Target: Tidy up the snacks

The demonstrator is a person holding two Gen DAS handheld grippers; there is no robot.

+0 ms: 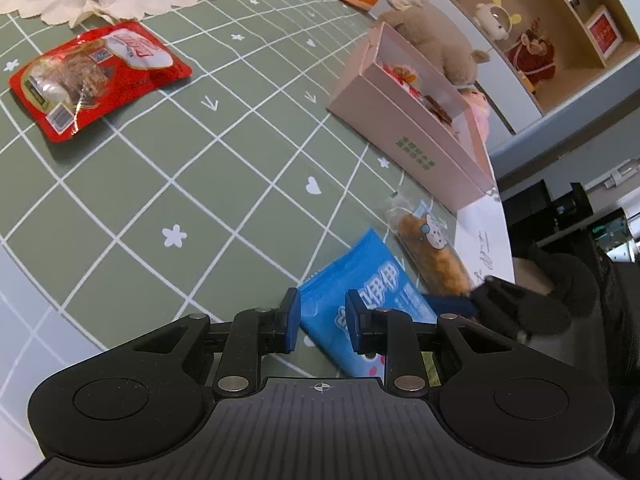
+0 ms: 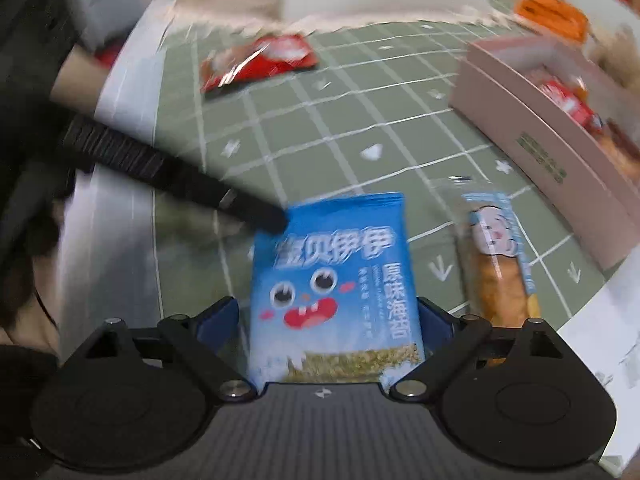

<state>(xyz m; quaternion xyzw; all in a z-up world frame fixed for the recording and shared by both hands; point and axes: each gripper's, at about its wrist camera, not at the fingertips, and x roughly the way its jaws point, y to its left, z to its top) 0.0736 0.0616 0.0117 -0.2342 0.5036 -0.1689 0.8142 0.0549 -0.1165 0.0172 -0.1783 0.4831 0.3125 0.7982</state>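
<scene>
Blue snack packet (image 2: 332, 288) between spread right tool (image 2: 328, 320); left tool (image 1: 322, 320) nipping its corner.

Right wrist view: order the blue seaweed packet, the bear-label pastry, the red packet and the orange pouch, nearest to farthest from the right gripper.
1. Blue seaweed packet, between the open fingers.
2. Bear-label pastry, just right.
3. Red packet, far left-centre.
4. Orange pouch, far right corner.

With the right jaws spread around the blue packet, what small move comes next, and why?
Probably close the right gripper on the blue packet. Its jaws stand wide on either side of the packet, not pressing it, and the pink box already holding snacks sits nearby as the likely destination.
</scene>
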